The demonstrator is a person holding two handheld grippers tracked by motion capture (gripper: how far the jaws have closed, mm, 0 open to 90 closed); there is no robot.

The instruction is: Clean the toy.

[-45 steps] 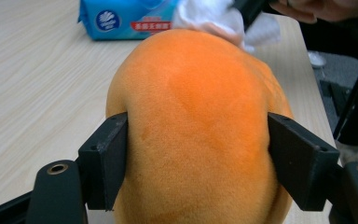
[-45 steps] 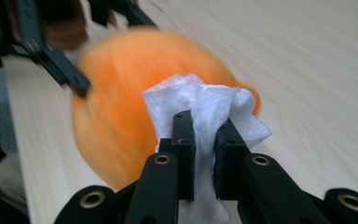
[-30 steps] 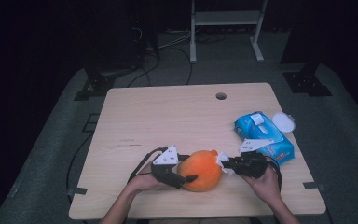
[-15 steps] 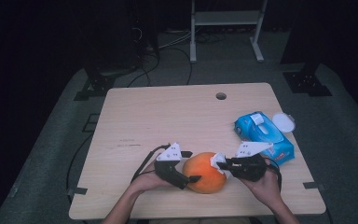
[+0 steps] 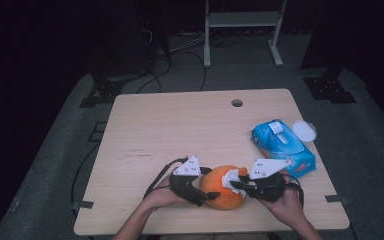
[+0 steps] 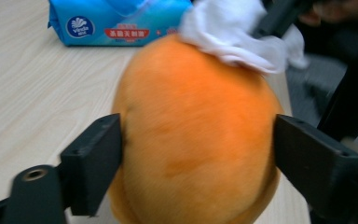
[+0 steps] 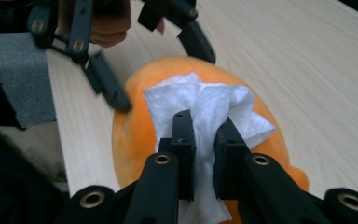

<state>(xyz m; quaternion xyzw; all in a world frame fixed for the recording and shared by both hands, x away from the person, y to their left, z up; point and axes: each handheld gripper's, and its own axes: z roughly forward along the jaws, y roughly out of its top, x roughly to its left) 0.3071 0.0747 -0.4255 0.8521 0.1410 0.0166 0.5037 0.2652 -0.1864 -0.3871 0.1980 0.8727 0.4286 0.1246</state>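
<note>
At near table edge, left gripper (image 5: 206, 192) jaws, just closing, straddle orange fruit (image 5: 223, 187); right gripper (image 5: 240, 186) pinches white tissue (image 5: 232, 178) against it.

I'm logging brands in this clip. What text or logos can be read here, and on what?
"Vinda": under the white logo in a blue roundel on the blue tissue pack.
Red banner on the same pack: white characters, too blurred to read.
Pack in the high view: print too small to read.
Nothing else carries text.

blue tissue pack (image 5: 282, 147), white lid (image 5: 304, 131), table (image 5: 180, 125)
</note>
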